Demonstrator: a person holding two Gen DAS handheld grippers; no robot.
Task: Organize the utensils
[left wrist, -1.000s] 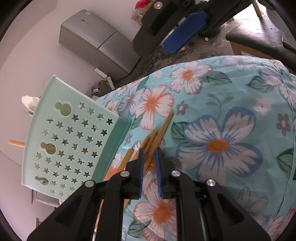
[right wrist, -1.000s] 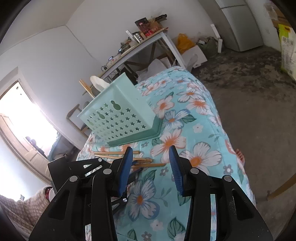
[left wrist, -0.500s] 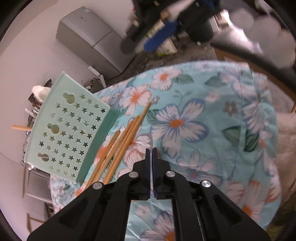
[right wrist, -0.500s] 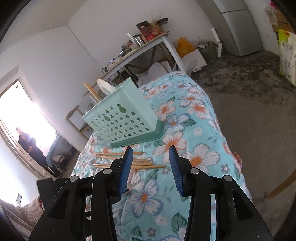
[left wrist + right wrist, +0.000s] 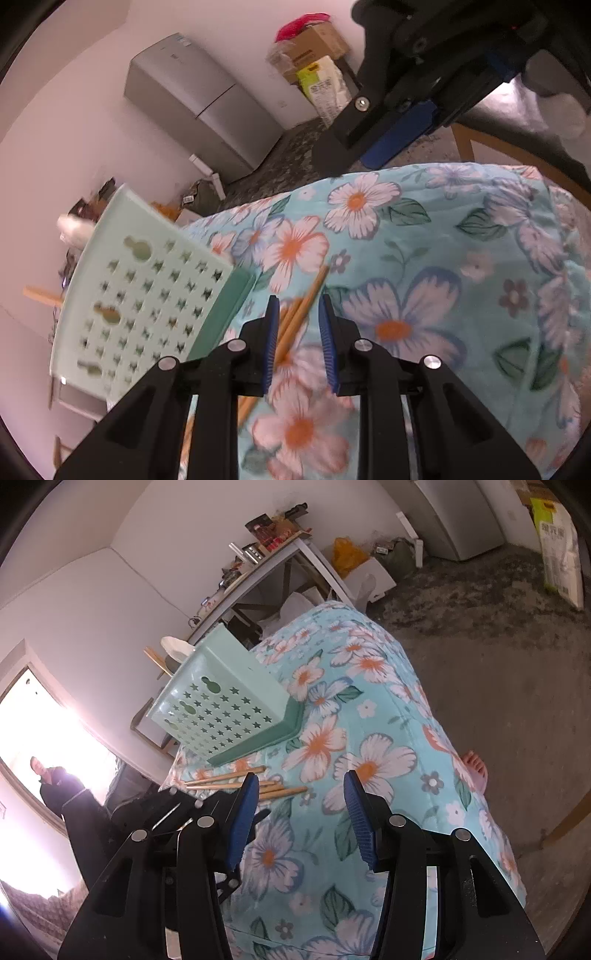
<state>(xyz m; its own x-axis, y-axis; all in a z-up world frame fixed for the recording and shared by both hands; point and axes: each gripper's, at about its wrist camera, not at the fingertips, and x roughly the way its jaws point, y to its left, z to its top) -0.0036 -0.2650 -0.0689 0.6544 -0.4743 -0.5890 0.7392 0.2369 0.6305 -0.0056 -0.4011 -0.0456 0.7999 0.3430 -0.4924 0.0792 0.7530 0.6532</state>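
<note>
A floral cloth (image 5: 424,258) in pale blue with white and orange flowers covers the tabletop. A mint-green utensil basket (image 5: 225,709) with star-shaped cut-outs stands on its darker green tray near the far left corner of the tabletop, its perforated wall facing the cameras. Over its far rim a white spoon-like piece (image 5: 175,646) and the ends of a few wooden sticks (image 5: 155,661) show.

A bundle of wooden chopsticks (image 5: 251,784) lies flat on the cloth just in front of the basket's tray, roughly parallel to that tray's near edge and close to the left edge of the tabletop.

The left gripper (image 5: 297,325) hangs low over those chopsticks; in the left wrist view their upper ends (image 5: 306,302) run up between the two blue pads. Its jaws are opening, the gap is narrow, and the pads do not press on the wood. One chopstick tip reaches past the fingertips toward an orange-centred flower.

The right gripper (image 5: 299,812) is above the cloth, nearer the tabletop's near edge than the chopsticks. Its jaws are opening to a middling width, and nothing lies between them but the cloth below. The black frame of the left gripper shows at its left side.

Beyond the tabletop stand a grey refrigerator (image 5: 207,107) and a cluttered side table (image 5: 266,561).
</note>
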